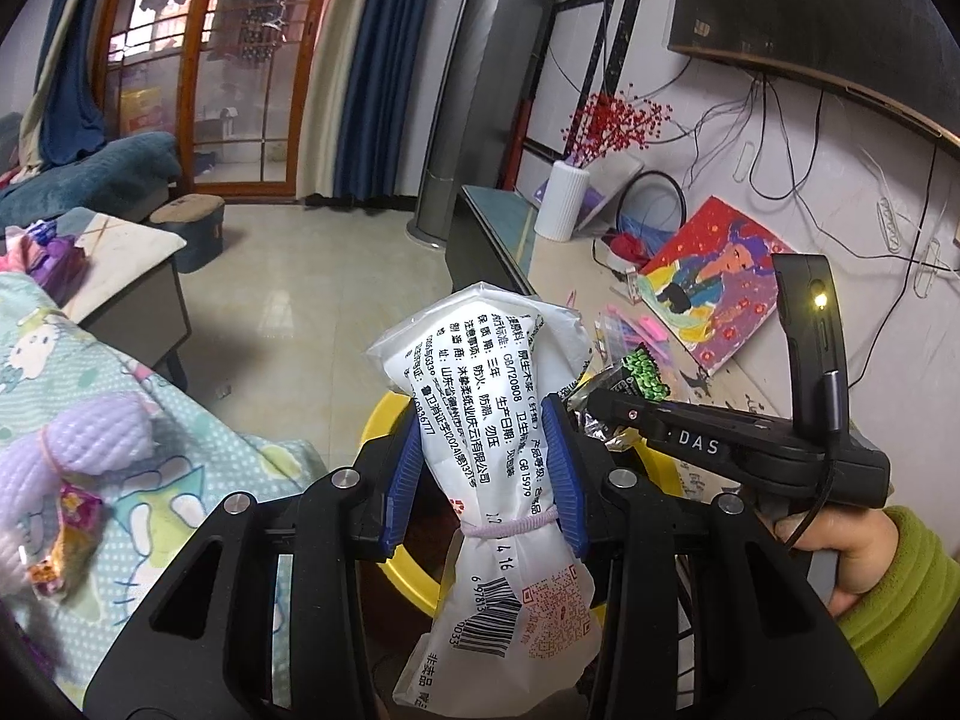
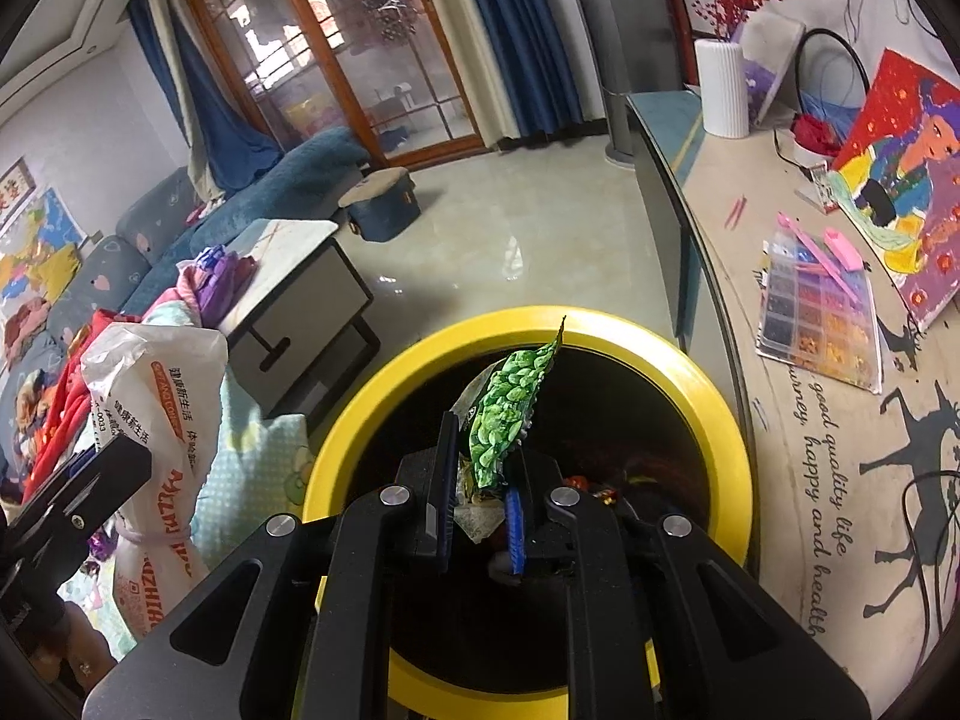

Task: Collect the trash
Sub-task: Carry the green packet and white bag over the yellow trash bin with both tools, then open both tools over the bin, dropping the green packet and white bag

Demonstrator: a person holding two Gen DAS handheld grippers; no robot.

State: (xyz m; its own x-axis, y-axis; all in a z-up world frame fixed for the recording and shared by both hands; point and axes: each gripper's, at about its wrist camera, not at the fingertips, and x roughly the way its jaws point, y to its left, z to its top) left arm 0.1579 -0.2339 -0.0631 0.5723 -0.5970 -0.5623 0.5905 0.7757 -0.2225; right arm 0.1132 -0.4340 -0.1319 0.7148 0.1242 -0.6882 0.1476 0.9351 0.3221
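Note:
My left gripper point(image 1: 486, 420) is shut on a white tissue pack point(image 1: 480, 396) tied with a lilac band, held upright over the near rim of the yellow-rimmed trash bin point(image 1: 375, 420). My right gripper point(image 2: 480, 474) is shut on a green snack wrapper point(image 2: 510, 414) and holds it above the bin's dark opening; the bin's rim point(image 2: 708, 396) fills the middle of the right wrist view. The tissue pack point(image 2: 153, 420) shows at the left of that view. The right gripper and wrapper point(image 1: 642, 372) show just right of the pack in the left wrist view.
A cabinet top point(image 2: 840, 408) at the right holds a bead box point(image 2: 822, 312), a painting point(image 2: 912, 180) and a white vase point(image 2: 723, 87). A coffee table point(image 2: 300, 288), a sofa with clothes point(image 2: 78, 312) and a patterned blanket point(image 1: 90, 372) lie to the left. Tiled floor point(image 1: 312, 276) lies ahead.

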